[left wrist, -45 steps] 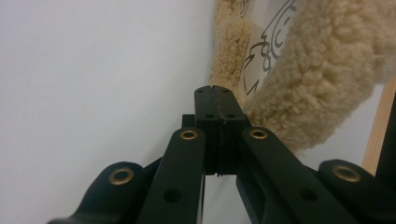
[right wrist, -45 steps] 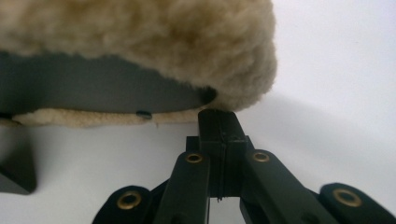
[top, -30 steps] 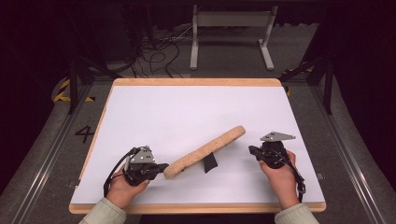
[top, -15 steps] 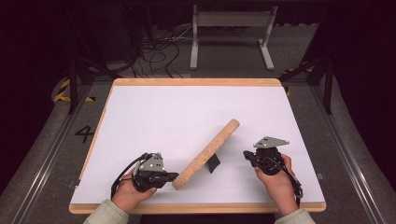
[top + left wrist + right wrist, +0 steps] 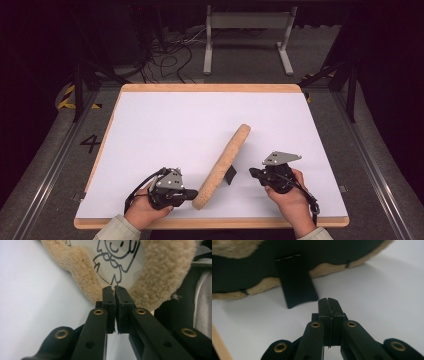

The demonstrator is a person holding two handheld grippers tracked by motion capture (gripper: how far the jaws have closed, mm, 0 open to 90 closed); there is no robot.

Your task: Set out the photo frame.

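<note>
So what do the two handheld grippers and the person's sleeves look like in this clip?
Both are black. The left gripper and right gripper each carry a grey three-cornered plate on top and trail a black cable. Up close, the jaws are flat black bars with brass-coloured rivets. The person's sleeves are pale greyish-green.

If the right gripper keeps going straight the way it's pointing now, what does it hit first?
Most likely the black stand flap on the back of the fleece-edged picture frame. The right gripper, jaws shut, points at the frame's dark back, with the flap just ahead and slightly to one side. Depth is hard to judge.
</note>
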